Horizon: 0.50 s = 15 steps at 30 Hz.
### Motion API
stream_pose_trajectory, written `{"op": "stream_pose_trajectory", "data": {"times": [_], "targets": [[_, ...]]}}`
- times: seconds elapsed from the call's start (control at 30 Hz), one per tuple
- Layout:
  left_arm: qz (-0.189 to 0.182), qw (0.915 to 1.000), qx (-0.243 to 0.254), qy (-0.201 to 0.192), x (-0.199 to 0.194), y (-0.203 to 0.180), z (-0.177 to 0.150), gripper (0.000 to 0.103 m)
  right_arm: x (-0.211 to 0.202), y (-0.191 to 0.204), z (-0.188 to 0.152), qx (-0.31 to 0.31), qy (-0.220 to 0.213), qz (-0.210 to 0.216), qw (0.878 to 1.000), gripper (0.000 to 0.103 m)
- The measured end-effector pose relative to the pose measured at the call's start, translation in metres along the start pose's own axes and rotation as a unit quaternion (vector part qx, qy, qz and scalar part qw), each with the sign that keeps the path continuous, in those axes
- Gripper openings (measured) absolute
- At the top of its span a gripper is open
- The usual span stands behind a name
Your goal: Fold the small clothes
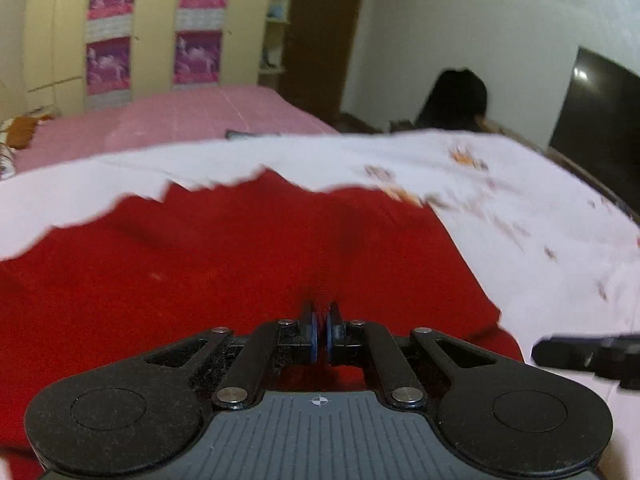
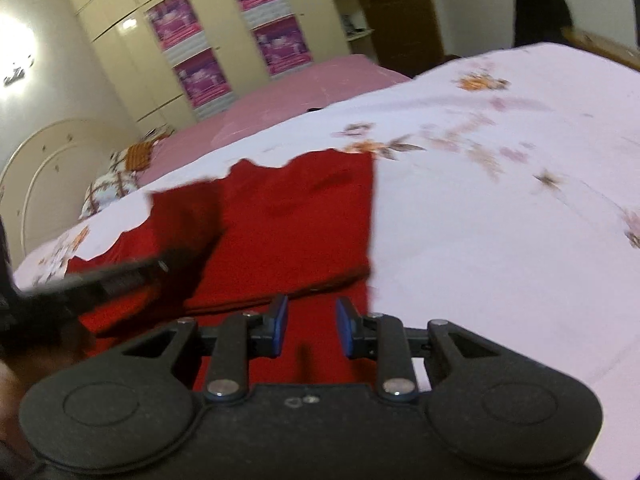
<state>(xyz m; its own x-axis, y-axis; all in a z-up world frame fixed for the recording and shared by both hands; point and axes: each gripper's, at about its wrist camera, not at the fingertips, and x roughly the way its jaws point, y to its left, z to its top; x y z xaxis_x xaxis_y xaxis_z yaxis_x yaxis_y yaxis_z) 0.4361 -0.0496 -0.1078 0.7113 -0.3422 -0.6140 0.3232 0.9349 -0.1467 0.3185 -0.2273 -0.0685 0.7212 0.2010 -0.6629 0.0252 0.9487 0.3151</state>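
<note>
A red garment with a scalloped far edge lies spread on the white flowered bedsheet. My left gripper is shut, its pads pinching a raised ridge of the red cloth. In the right wrist view the red garment lies folded, with a layer lying over its near part. My right gripper is open just above the garment's near right part, holding nothing. The left gripper shows there as a blurred black shape at the left, over the cloth.
A second bed with a pink cover stands behind. A wardrobe with pink posters lines the far wall. A dark screen and a dark-haired person are at the right. The sheet extends right of the garment.
</note>
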Motion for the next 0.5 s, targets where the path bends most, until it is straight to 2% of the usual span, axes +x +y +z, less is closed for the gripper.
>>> {"op": "stream_pose_trajectory", "data": {"times": [0.03, 0.1, 0.13, 0.17, 0.2, 0.27, 0.37, 0.5], "targets": [[-0.006, 0.9999, 0.006, 0.008, 0.002, -0.007, -0.003, 0.004, -0.001, -0.005, 0.0, 0.008, -0.001, 0.003, 1.0, 0.03], [0.009, 0.9996, 0.026, 0.004, -0.004, -0.017, -0.009, 0.008, -0.001, -0.011, 0.002, 0.022, -0.004, 0.017, 1.0, 0.036], [0.009, 0.9992, 0.038, 0.004, -0.008, -0.028, -0.01, 0.029, 0.0, -0.012, 0.003, 0.028, -0.004, 0.027, 0.999, 0.04], [0.003, 0.999, 0.044, -0.004, -0.02, -0.029, -0.01, 0.058, 0.003, -0.012, 0.004, 0.033, -0.003, 0.039, 0.999, 0.041], [0.01, 0.9985, 0.046, -0.027, -0.035, -0.026, -0.013, 0.066, 0.006, -0.011, 0.006, 0.038, -0.002, 0.049, 0.998, 0.041], [0.036, 0.9969, 0.048, -0.052, -0.06, -0.012, -0.014, 0.068, 0.015, -0.007, 0.01, 0.051, 0.006, 0.076, 0.996, 0.041], [0.078, 0.9953, 0.017, -0.055, -0.099, 0.021, -0.029, 0.068, 0.034, 0.0, 0.014, 0.078, 0.02, 0.11, 0.991, 0.039], [0.156, 0.9866, -0.029, -0.039, -0.13, 0.076, -0.058, 0.068, 0.053, 0.006, 0.013, 0.109, 0.036, 0.135, 0.984, 0.038]]}}
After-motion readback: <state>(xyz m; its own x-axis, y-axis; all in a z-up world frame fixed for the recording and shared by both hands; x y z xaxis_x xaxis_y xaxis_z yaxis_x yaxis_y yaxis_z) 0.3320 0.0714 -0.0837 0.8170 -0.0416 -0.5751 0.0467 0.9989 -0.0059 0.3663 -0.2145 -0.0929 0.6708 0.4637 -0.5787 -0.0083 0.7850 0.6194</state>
